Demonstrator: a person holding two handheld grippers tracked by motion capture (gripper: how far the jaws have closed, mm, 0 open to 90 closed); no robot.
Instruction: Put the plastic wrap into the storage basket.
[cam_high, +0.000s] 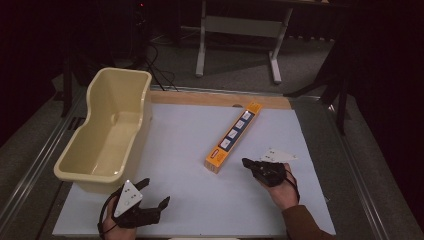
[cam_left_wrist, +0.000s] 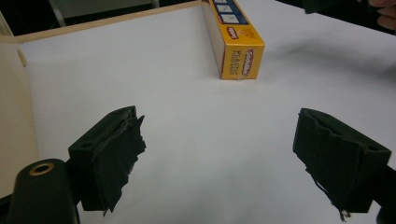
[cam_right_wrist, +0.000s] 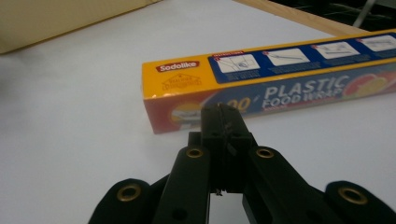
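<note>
The box of plastic food wrap (cam_high: 233, 136) lies flat on the white bench (cam_high: 190, 195), slantwise near the middle, its near end just ahead of the right gripper (cam_high: 248, 163) and untouched by either tool; the cream plastic tub (cam_high: 107, 132) stands at the bench's left edge and looks bare inside; judged from this, the work has hardly begun, with the grasp, the lift and whatever placing follows all left to do. The right gripper has its jaws pressed together with nothing between them, pointing at the box end from close by; the left gripper (cam_high: 156, 192), near the front edge beside the tub, has its jaws spread wide over bare bench. On the box, the right gripper view reads "Sodolike" on a red badge and "PLASTIC FOOD WRAP" in large white letters; a blue strip carries small instruction pictures, their wording too fine to read.
</note>
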